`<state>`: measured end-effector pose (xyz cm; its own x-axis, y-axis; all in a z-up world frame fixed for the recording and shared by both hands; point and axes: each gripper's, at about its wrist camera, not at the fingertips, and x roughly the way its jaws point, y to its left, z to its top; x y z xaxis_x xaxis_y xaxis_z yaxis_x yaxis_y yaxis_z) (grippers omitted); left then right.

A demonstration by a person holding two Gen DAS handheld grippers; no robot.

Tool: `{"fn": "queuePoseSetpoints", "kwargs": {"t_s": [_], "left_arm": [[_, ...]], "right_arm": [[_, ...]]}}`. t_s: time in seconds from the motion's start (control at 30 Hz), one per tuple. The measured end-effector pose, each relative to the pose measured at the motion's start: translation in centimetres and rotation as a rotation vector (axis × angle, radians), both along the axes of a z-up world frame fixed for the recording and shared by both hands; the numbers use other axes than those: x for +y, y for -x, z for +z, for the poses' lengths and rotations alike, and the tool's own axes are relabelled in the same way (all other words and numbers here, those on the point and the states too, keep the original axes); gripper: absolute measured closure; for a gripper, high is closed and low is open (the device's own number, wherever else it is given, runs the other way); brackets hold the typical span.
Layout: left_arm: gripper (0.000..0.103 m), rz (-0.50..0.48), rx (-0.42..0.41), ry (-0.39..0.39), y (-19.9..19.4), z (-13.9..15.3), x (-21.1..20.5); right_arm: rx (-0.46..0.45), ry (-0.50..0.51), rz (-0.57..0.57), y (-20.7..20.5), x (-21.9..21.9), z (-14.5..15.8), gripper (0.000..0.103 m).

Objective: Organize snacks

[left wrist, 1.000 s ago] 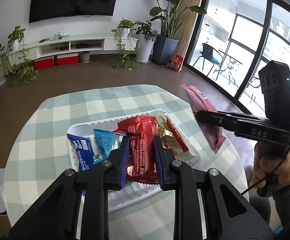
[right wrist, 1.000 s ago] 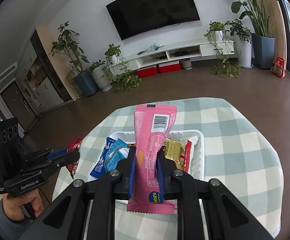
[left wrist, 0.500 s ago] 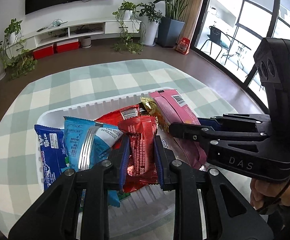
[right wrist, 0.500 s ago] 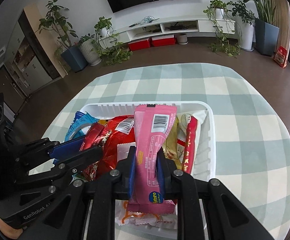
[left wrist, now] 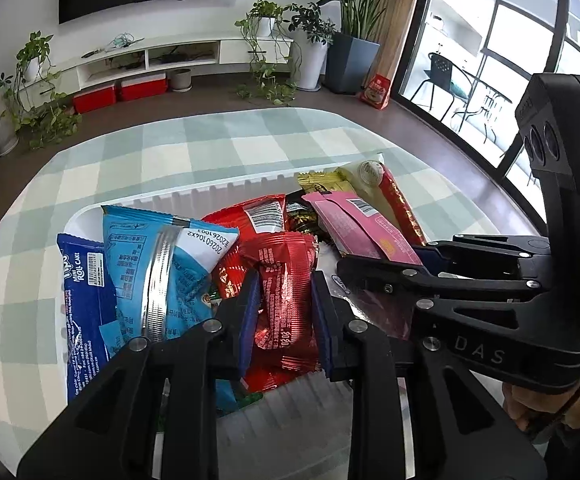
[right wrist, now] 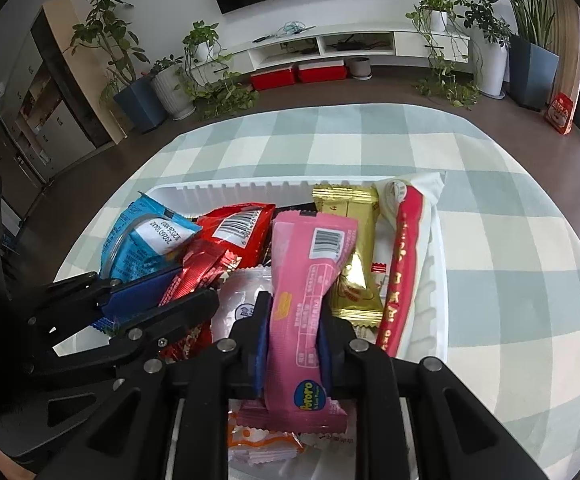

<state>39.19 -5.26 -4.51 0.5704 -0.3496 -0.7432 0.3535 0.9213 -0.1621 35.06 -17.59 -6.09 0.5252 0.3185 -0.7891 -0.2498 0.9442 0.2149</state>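
A white ribbed tray [left wrist: 217,190] [right wrist: 249,189] on the checked tablecloth holds several snack packets. My left gripper [left wrist: 283,280] is shut on a red foil packet [left wrist: 285,292] low over the tray's middle; it also shows in the right wrist view [right wrist: 161,292]. My right gripper [right wrist: 294,308] is shut on a pink snack bar [right wrist: 310,280], held low over the tray's right part; the bar shows in the left wrist view [left wrist: 354,228]. Beside them lie a light blue packet [left wrist: 161,264], a dark blue cake pack [left wrist: 85,300], a gold packet [right wrist: 350,248] and a red-and-white stick [right wrist: 404,260].
The round table with green-white checked cloth [right wrist: 490,208] drops to a brown floor all round. The two grippers are close together over the tray. Far off are a TV shelf [right wrist: 330,44], potted plants and a glass door [left wrist: 490,60].
Both grippers came down from above the table to just over the tray, each still holding its packet. They moved closer to each other.
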Motion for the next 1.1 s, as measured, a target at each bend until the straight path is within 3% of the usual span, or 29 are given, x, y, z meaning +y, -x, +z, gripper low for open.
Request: {"fn": "queuePoseSetpoints", "kwargs": {"t_s": [0.33, 0.4, 0.47, 0.53, 0.7, 0.8, 0.9, 0.97, 1.1], "left_arm": [[0.073, 0.022, -0.031, -0.012, 1.0, 0.7, 0.6], [0.066, 0.035, -0.038, -0.011, 1.2, 0.9, 0.7], [0.05, 0.05, -0.053, -0.004, 1.5, 1.2, 1.1], [0.044, 0.059, -0.062, 0.002, 1.8, 1.5, 1.3], [0.039, 0.069, -0.088, -0.004, 2.6, 2.2, 1.2], [0.03, 0.078, -0.101, 0.004, 3.2, 2.7, 1.5], [0.019, 0.091, -0.128, 0.006, 4.2, 3.7, 1.8], [0.005, 0.093, -0.155, 0.002, 5.2, 4.5, 1.7], [0.001, 0.111, -0.227, -0.018, 7.6, 6.0, 1.8]], "right_arm": [[-0.023, 0.005, -0.014, 0.5, -0.5, 0.8, 0.063], [-0.029, 0.011, -0.016, 0.7, -0.5, 1.0, 0.062], [-0.038, 0.017, -0.026, 0.8, -0.5, 1.2, 0.06], [-0.051, 0.019, -0.037, 1.0, -0.8, 1.5, 0.055], [-0.073, 0.012, -0.047, 1.3, -1.2, 2.2, 0.053], [-0.092, 0.018, -0.057, 1.7, -1.3, 2.7, 0.047], [-0.127, 0.019, -0.078, 2.4, -1.6, 3.7, 0.035], [-0.163, 0.014, -0.095, 3.2, -2.0, 4.6, 0.021], [-0.257, 0.017, -0.139, 5.3, -2.5, 6.9, 0.005]]}}
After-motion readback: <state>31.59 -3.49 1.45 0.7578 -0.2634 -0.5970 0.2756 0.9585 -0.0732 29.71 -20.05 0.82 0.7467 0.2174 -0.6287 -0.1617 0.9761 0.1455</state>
